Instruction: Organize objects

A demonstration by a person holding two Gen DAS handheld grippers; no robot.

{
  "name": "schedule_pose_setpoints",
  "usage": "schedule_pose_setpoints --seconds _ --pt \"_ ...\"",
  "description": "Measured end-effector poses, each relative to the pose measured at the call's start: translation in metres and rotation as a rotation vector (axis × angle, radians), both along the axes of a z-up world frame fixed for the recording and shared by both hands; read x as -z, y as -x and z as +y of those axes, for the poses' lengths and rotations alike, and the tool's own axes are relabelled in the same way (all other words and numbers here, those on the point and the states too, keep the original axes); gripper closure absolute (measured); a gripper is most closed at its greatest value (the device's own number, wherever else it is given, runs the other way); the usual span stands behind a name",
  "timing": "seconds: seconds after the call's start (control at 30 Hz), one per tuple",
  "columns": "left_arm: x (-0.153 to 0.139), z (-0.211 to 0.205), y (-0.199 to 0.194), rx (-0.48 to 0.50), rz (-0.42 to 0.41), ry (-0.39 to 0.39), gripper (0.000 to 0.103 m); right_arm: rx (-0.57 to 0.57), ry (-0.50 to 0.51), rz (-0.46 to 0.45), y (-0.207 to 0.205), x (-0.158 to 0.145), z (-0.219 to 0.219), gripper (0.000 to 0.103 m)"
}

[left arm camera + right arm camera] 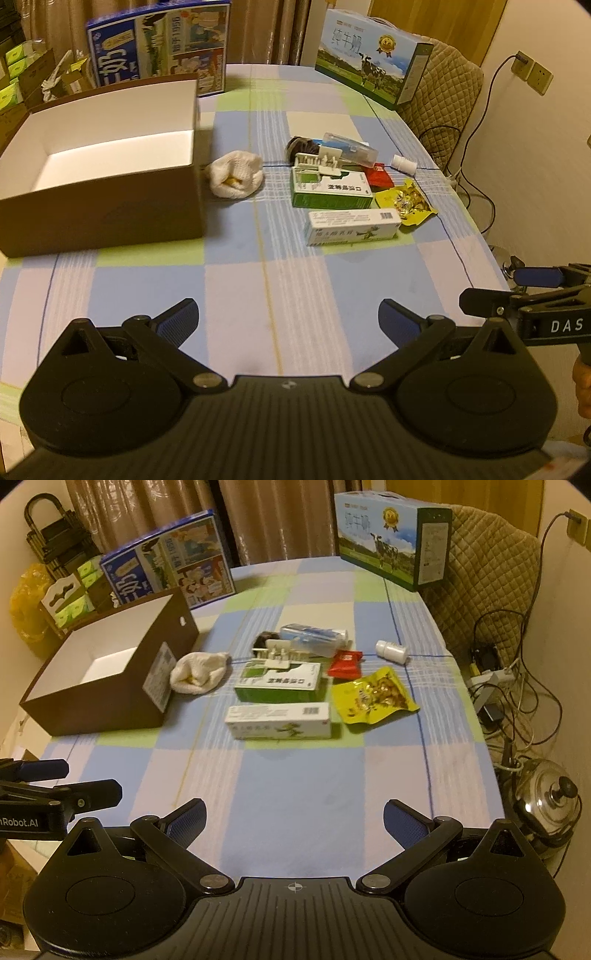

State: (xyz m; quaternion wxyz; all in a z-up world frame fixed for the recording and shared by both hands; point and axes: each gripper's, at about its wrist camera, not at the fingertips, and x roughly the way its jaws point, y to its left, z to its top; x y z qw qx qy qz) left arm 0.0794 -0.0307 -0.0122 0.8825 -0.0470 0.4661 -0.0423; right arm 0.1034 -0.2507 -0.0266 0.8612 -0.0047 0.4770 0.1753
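Both your grippers hang over the near edge of the table [295, 775], well short of everything. Your left gripper [288, 321] has its fingers spread wide with nothing between them, and your right gripper [295, 823] is just as wide and just as empty.

Going left to right: the brown box [110, 214] sits at the left, open-topped with a white inside that looks empty, and that is likely where things belong. Just beside its right wall lies the white sock [236, 179], rolled up and soft; grab it loosely and it may unroll or snag on the box rim. Next comes the crowded cluster. The green box [277, 683] has a small white plastic rack [279, 651] resting on its far edge, so lifting the box first would probably tip the rack off. The white box [279, 722] lies nearest you, close against the green one; a wide-open finger could shove its neighbour. Behind them are a dark round thing, too hidden to name, and a clear tube [314, 637]. Further right, the red packet [345, 664] and the yellow snack bag [373, 698] lie flat and slippery, hard to pinch off the cloth without bunching it. The small white bottle [391, 650] lies on its side and could roll toward the right edge, above the cables and metal pot [546, 797].

Two milk cartons [395, 535] stand at the far end, out of your way.
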Motion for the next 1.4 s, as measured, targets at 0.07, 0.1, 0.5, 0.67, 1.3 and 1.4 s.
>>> schedule_pose_setpoints --seconds 0.07,0.1,0.5,0.67,1.3,1.4 --pt "0.003 -0.008 -0.009 0.008 0.005 -0.006 0.001 0.004 -0.002 0.007 -0.009 0.002 -0.007 0.003" --pt "0.005 -0.012 -0.014 0.013 0.006 -0.012 0.001 0.006 -0.004 0.010 -0.014 0.004 -0.011 0.003" --pt "0.040 -0.054 -0.080 0.184 -0.022 -0.025 0.001 0.093 -0.015 0.046 -0.061 0.023 -0.062 0.003" --pt "0.053 -0.073 -0.109 0.290 -0.066 -0.064 0.006 0.143 -0.017 0.056 -0.072 0.028 -0.083 0.003" --pt "0.104 -0.104 -0.166 0.486 0.040 -0.119 0.055 0.252 -0.018 0.096 -0.084 0.038 -0.117 0.003" --pt "0.104 -0.102 -0.160 0.466 0.083 -0.080 0.073 0.257 -0.018 0.099 -0.085 0.040 -0.119 0.003"
